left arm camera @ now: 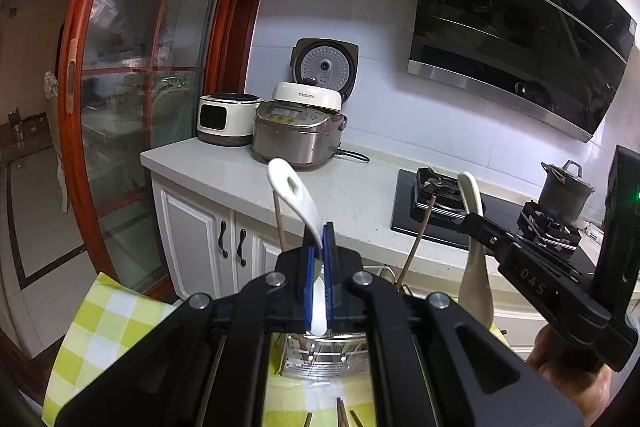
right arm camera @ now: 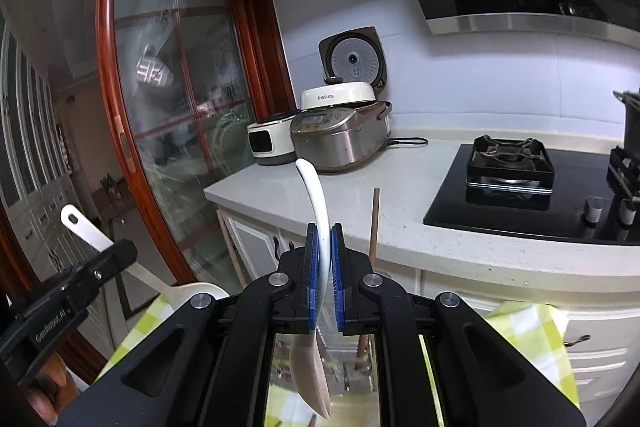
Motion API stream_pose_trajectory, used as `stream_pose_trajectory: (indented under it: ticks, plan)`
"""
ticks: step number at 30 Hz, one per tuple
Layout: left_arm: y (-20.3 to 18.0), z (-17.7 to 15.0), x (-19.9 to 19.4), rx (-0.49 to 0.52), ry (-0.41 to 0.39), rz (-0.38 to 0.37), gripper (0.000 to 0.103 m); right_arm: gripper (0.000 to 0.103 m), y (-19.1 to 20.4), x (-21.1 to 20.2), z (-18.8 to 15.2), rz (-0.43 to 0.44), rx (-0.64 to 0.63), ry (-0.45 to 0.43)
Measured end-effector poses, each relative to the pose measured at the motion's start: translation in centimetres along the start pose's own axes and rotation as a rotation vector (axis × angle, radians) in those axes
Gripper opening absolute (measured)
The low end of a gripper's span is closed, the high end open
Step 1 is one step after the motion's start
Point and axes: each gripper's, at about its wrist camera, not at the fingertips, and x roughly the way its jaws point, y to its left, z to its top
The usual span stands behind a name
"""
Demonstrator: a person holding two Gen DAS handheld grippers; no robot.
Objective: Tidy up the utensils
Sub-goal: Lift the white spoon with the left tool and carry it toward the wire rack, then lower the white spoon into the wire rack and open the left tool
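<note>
My left gripper (left arm camera: 319,247) is shut on the handle of a white ceramic spoon (left arm camera: 294,193), whose holed end sticks up past the blue pads. Below it stands a metal utensil holder (left arm camera: 324,363) with wooden chopsticks (left arm camera: 416,243) leaning in it. To the right, my right gripper (left arm camera: 476,221) grips a second white spoon (left arm camera: 476,279). In the right wrist view, the right gripper (right arm camera: 325,247) is shut on that spoon (right arm camera: 318,203), its bowl hanging below. The left gripper (right arm camera: 116,259) with its holed spoon (right arm camera: 86,227) shows at the left, and a chopstick (right arm camera: 375,223) stands upright.
A yellow-green checked cloth (left arm camera: 108,319) covers the table under the holder. Beyond are a white counter (left arm camera: 352,187) with two rice cookers (left arm camera: 296,135), a black gas hob (left arm camera: 448,211), a grey pot (left arm camera: 564,191), a range hood (left arm camera: 520,39) and a red-framed glass door (left arm camera: 132,99).
</note>
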Motion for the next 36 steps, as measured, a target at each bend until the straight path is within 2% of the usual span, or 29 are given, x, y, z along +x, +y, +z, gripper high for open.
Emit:
stream_pose_trajectory:
  ticks: [10, 18, 22, 32, 36]
  plan:
    - [0.3, -0.6, 2.9, -0.007, 0.024, -0.012, 0.004, 0.009, -0.1, 4.3, -0.9, 0.012, 0.002, -0.044]
    - [0.9, -1.4, 4.6, -0.014, 0.056, -0.008, 0.004, 0.009, -0.3, 8.0, -3.6, 0.002, -0.003, -0.001]
    - [1.3, -1.8, 5.3, -0.025, 0.069, -0.012, 0.004, 0.01, -0.6, 8.4, -4.7, -0.017, -0.009, 0.003]
    - [1.3, -2.7, 6.6, -0.034, 0.097, -0.017, 0.004, 0.011, -0.2, 8.3, -4.2, -0.043, -0.044, -0.035]
    - [1.4, -3.0, 6.9, -0.033, 0.105, -0.016, 0.004, 0.011, -0.2, 8.6, -4.7, -0.051, -0.06, -0.011]
